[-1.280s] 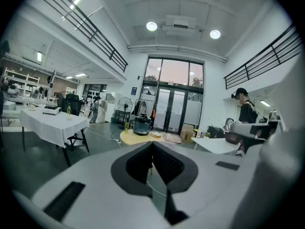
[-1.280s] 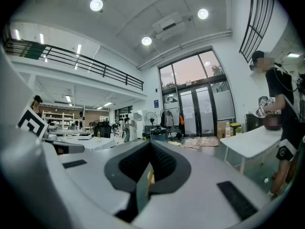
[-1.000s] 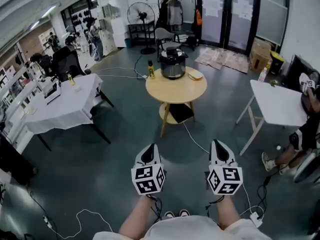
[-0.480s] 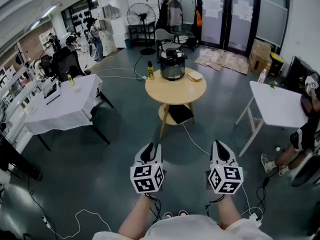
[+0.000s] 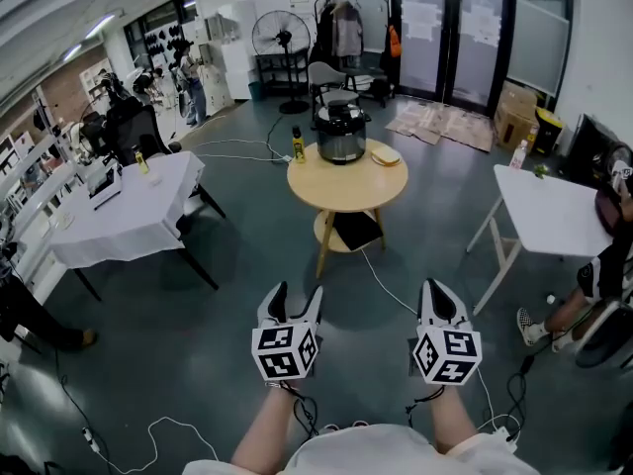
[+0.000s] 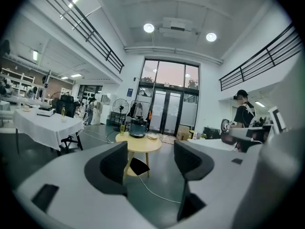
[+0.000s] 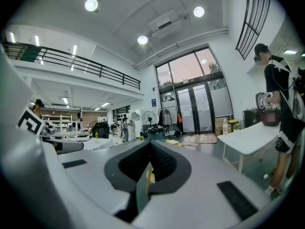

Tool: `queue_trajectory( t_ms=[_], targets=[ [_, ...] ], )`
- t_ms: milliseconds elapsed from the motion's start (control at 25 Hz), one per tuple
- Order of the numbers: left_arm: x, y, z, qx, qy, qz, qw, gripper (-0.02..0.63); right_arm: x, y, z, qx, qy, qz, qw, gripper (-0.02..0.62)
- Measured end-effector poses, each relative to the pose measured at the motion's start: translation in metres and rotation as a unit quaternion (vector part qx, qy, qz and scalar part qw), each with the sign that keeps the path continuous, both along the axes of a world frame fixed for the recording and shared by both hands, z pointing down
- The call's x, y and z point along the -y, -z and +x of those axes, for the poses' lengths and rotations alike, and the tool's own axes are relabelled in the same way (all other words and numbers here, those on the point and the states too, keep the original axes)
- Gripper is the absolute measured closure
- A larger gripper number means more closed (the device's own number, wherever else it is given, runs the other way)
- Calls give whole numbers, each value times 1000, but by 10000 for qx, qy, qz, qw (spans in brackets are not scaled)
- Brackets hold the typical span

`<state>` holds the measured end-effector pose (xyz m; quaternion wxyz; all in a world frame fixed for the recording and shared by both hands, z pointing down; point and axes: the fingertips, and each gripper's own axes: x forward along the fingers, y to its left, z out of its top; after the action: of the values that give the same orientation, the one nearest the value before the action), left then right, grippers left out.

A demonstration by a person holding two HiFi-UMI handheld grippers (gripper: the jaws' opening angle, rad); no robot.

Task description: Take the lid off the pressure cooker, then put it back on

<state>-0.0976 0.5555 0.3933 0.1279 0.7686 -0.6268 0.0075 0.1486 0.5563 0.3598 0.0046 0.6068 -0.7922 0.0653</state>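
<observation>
The pressure cooker (image 5: 341, 130), dark and silver with its lid on, stands on a round wooden table (image 5: 346, 182) far ahead; it also shows small in the left gripper view as the pressure cooker (image 6: 138, 127) and the right gripper view as the pressure cooker (image 7: 156, 133). My left gripper (image 5: 296, 298) is held low in front of me, well short of the table, its jaws opening with nothing between them. My right gripper (image 5: 436, 293) hangs beside it, jaws shut and empty.
A yellow bottle (image 5: 298, 144) and a small plate (image 5: 386, 154) share the round table. A white-clothed table (image 5: 119, 216) stands left, a white folding table (image 5: 549, 206) right with a seated person (image 5: 603, 265). Cables (image 5: 386, 280) run over the dark floor. A fan (image 5: 280, 36) stands behind.
The left gripper's jaws have spread apart from shut. Both hands stay in about the same place; the right gripper is unchanged.
</observation>
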Motion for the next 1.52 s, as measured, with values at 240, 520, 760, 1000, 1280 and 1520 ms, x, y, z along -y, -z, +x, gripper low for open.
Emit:
queue_trajectory(
  t_ms=[240, 520, 760, 1000, 1280, 1520],
  targets=[
    [3, 2, 11, -2, 6, 66, 10000, 203, 3, 4, 9, -11, 40, 28, 10000, 595],
    [8, -4, 27, 39, 0, 28, 10000, 117, 9, 7, 22, -38, 115, 72, 9999, 594],
    [10, -2, 44, 39, 145, 114, 9998, 69, 10, 6, 44, 24, 153, 57, 9999, 594],
    [13, 1, 59, 124, 160, 163, 9997, 57, 17, 0, 57, 157, 192, 28, 9997, 594],
    [27, -9, 58, 175, 227, 17, 9996, 57, 31, -17, 62, 258, 227, -149, 9993, 594],
    [57, -16, 52, 99, 230, 1, 9997, 57, 56, -24, 60, 248, 160, -189, 9994, 594]
  ],
)
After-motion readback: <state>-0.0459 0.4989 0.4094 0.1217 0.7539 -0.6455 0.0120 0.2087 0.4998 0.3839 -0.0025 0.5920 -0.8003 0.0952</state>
